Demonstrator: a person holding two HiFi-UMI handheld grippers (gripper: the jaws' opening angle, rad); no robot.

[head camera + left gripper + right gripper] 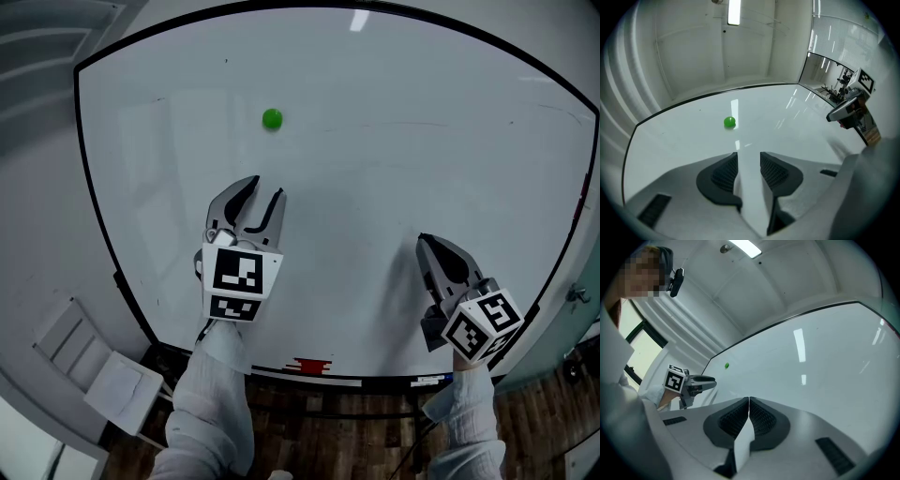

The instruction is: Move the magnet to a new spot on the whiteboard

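Fingers (723,176) of the left gripper (749,157) are held apart, and only bare board is seen in the gap between them. On the right gripper (748,401) the ribbed pads (736,420) are pressed together with nothing clamped. Both grippers are pointed at the whiteboard (394,178). In the head view the left gripper (266,187) is placed below the magnet (272,119) and well apart from it, while the right gripper (424,242) is lower and far off to the right.

The magnet is seen as a small, round, bright green button stuck on the upper left part of the white surface. In the left gripper view the magnet (730,122) is shown ahead of the jaws, slightly left of their line; in the right gripper view it is reduced to a green speck. A red item (311,365) is laid on the ledge under the board, possibly an eraser, though too small to be sure.
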